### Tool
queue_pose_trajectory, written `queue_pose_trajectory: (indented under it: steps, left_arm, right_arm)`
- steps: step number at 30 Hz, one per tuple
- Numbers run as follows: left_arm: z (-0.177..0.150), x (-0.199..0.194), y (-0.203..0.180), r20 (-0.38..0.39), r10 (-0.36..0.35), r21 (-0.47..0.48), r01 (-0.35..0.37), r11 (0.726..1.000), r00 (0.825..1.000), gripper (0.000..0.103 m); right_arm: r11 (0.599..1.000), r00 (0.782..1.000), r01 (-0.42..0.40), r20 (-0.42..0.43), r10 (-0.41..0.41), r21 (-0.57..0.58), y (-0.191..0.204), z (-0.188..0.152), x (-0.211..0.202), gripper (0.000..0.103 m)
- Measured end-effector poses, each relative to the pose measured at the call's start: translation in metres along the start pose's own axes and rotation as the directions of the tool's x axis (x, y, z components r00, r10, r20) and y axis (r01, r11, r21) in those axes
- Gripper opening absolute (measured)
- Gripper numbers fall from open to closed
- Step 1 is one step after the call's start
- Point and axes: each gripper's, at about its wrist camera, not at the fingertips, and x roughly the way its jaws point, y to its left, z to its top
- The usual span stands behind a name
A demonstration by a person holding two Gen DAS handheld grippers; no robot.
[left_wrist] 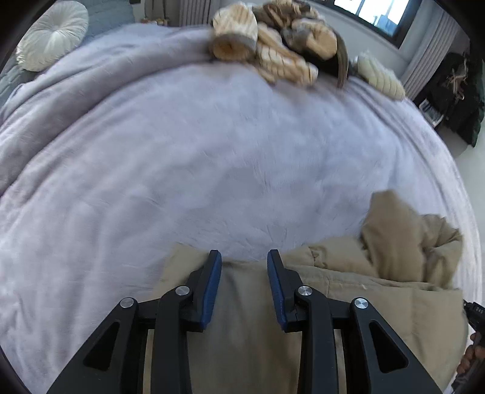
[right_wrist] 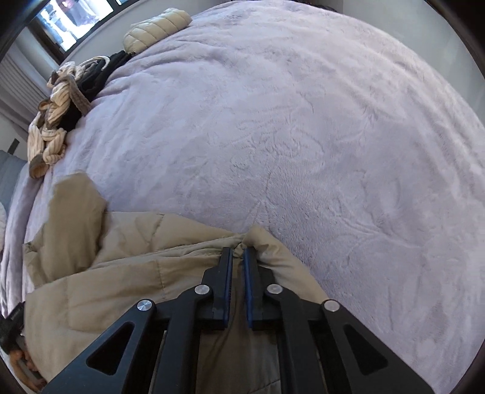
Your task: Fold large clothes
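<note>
A tan padded jacket lies on the near part of a lilac bed cover. My left gripper is open, its blue-padded fingers spread over the jacket's far edge, holding nothing. In the right wrist view the jacket lies crumpled, with a flap raised at the left. My right gripper is shut on a bunched edge of the jacket.
A heap of striped cream and dark clothes sits at the far edge of the bed, with a pale quilted garment beside it; both show in the right wrist view. A round white cushion lies far left. A window is behind.
</note>
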Motion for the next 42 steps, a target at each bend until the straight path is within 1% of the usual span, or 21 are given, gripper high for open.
queue_pose_trajectory:
  steps: [3, 6, 8, 14, 17, 21, 25, 26, 27, 28, 29, 30, 31, 35, 37, 38, 39, 40, 41, 42]
  left_arm:
    - [-0.005, -0.028, 0.006, 0.009, 0.006, 0.044, -0.006, 0.999, 1.000, 0.034]
    - [-0.020, -0.050, 0.012, -0.003, 0.032, 0.080, -0.031, 0.996, 0.999, 0.034]
    - [-0.031, -0.059, 0.015, -0.020, 0.035, 0.078, -0.034, 0.996, 0.999, 0.034]
    - [-0.078, -0.077, 0.025, -0.102, 0.022, 0.021, -0.019, 1.000, 0.995, 0.034]
    - [-0.098, -0.084, 0.025, -0.141, 0.017, 0.025, -0.014, 1.000, 0.990, 0.034]
    - [-0.120, -0.098, 0.023, -0.152, 0.021, 0.056, -0.012, 0.998, 0.988, 0.034]
    - [-0.134, -0.110, 0.022, -0.167, 0.009, 0.056, 0.001, 0.998, 0.986, 0.034]
    - [-0.137, -0.112, 0.022, -0.169, 0.011, 0.056, -0.001, 0.998, 0.986, 0.041]
    - [-0.140, -0.114, 0.023, -0.172, 0.019, 0.054, -0.010, 0.998, 0.985, 0.056]
    - [-0.143, -0.117, 0.023, -0.167, 0.025, 0.048, -0.017, 0.999, 0.986, 0.090]
    - [-0.146, -0.121, 0.024, -0.148, 0.029, 0.041, -0.023, 0.999, 0.989, 0.100]
    - [-0.147, -0.125, 0.024, -0.131, 0.028, 0.042, -0.022, 0.999, 0.991, 0.100]
    - [-0.150, -0.128, 0.024, -0.128, 0.028, 0.051, -0.022, 0.998, 0.991, 0.100]
    - [-0.160, -0.122, 0.026, -0.171, 0.042, 0.045, -0.034, 0.998, 0.984, 0.100]
    - [-0.163, -0.117, 0.027, -0.195, 0.041, 0.040, -0.034, 0.999, 0.980, 0.100]
    - [-0.166, -0.115, 0.027, -0.201, 0.041, 0.032, -0.035, 0.999, 0.979, 0.100]
    - [-0.169, -0.112, 0.028, -0.210, 0.045, 0.023, -0.041, 0.999, 0.977, 0.100]
    - [-0.170, -0.109, 0.027, -0.218, 0.045, 0.019, -0.042, 0.999, 0.975, 0.100]
    - [-0.172, -0.107, 0.027, -0.226, 0.041, 0.012, -0.039, 0.999, 0.973, 0.100]
    - [-0.173, -0.106, 0.027, -0.234, 0.036, 0.006, -0.036, 0.999, 0.972, 0.100]
  right_arm:
    - [1.000, 0.999, -0.029, 0.017, 0.029, -0.005, 0.000, -0.005, -0.026, 0.010]
    - [0.999, 0.998, -0.053, 0.023, 0.053, 0.007, -0.001, -0.017, -0.046, 0.010]
    - [0.997, 0.997, -0.072, 0.020, 0.072, 0.023, -0.003, -0.028, -0.059, 0.010]
    - [0.992, 0.993, -0.121, 0.014, 0.120, 0.045, -0.001, -0.062, -0.090, 0.011]
    - [0.987, 0.989, -0.147, -0.003, 0.147, 0.058, 0.001, -0.079, -0.102, 0.011]
    - [0.987, 0.988, -0.152, -0.027, 0.154, 0.042, 0.004, -0.104, -0.116, 0.011]
    - [0.984, 0.983, -0.171, -0.062, 0.174, 0.053, 0.005, -0.126, -0.123, 0.011]
    - [0.983, 0.981, -0.175, -0.071, 0.178, 0.056, 0.006, -0.129, -0.123, 0.011]
    - [0.982, 0.980, -0.176, -0.080, 0.181, 0.061, 0.007, -0.135, -0.124, 0.013]
    - [0.981, 0.979, -0.179, -0.088, 0.185, 0.069, 0.007, -0.141, -0.123, 0.017]
    - [0.980, 0.977, -0.183, -0.098, 0.191, 0.079, 0.007, -0.146, -0.123, 0.025]
    - [0.978, 0.974, -0.188, -0.107, 0.198, 0.091, 0.008, -0.152, -0.123, 0.034]
    - [0.976, 0.973, -0.192, -0.112, 0.203, 0.099, 0.008, -0.159, -0.123, 0.036]
    - [0.973, 0.967, -0.191, -0.145, 0.209, 0.127, 0.006, -0.177, -0.121, 0.038]
    - [0.968, 0.963, -0.197, -0.157, 0.221, 0.154, 0.003, -0.182, -0.119, 0.042]
    - [0.965, 0.961, -0.204, -0.156, 0.230, 0.166, 0.002, -0.184, -0.119, 0.050]
    - [0.963, 0.960, -0.208, -0.151, 0.234, 0.174, 0.001, -0.186, -0.119, 0.064]
    - [0.962, 0.962, -0.207, -0.141, 0.234, 0.180, 0.000, -0.188, -0.119, 0.073]
    - [0.961, 0.964, -0.204, -0.132, 0.230, 0.187, -0.001, -0.190, -0.119, 0.092]
    - [0.958, 0.965, -0.204, -0.121, 0.231, 0.199, -0.003, -0.191, -0.118, 0.101]
